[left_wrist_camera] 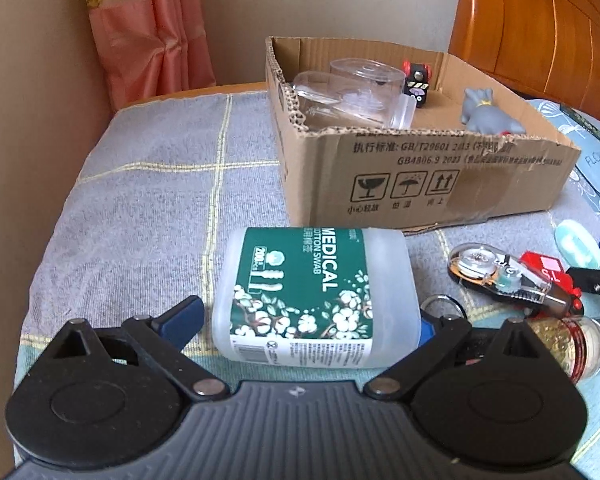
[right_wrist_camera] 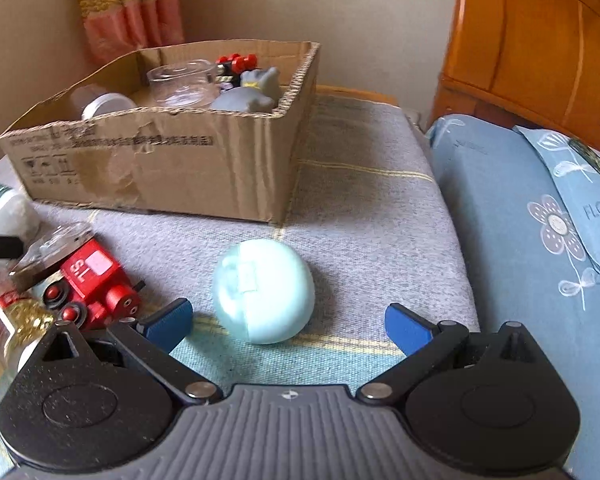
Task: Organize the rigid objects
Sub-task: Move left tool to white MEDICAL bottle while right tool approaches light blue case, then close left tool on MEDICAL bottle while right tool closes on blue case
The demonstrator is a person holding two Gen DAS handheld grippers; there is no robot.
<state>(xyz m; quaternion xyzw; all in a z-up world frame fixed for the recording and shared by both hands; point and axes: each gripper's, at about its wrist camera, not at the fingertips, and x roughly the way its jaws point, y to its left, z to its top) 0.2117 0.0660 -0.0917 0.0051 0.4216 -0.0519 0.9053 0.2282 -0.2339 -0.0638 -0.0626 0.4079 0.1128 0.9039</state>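
**Both grippers lined up on their next pick**

Closest in, the left gripper [left_wrist_camera: 306,322] has its jaws spread wide around the swab box [left_wrist_camera: 318,296], which lies on its side on the bed just in front of the cardboard box [left_wrist_camera: 440,176]. The blue pads flank the box; whether they touch the plastic yet, I cannot tell. Over on the other side, the right gripper [right_wrist_camera: 288,326] is wide open too, with the pale blue egg-shaped case [right_wrist_camera: 263,290] sitting between the pads, clear of both.

The cardboard box already holds clear plastic containers [left_wrist_camera: 360,88], a grey cat figure [left_wrist_camera: 486,114] and a small black-and-red toy [left_wrist_camera: 418,82]. In front of it and off to its right a cluster waits: a tape dispenser [left_wrist_camera: 496,272], a red toy train [right_wrist_camera: 96,280] and a small jar [left_wrist_camera: 580,344].

So this reads as the reach-and-grasp step, mid-sort. Next, each gripper needs to close squarely on its item. The swab box is broad and smooth, so a centred squeeze matters. The rounded case could squirt out of a shallow pinch. Then lift clear over the torn cardboard rim and set down in the free space beside the cat.
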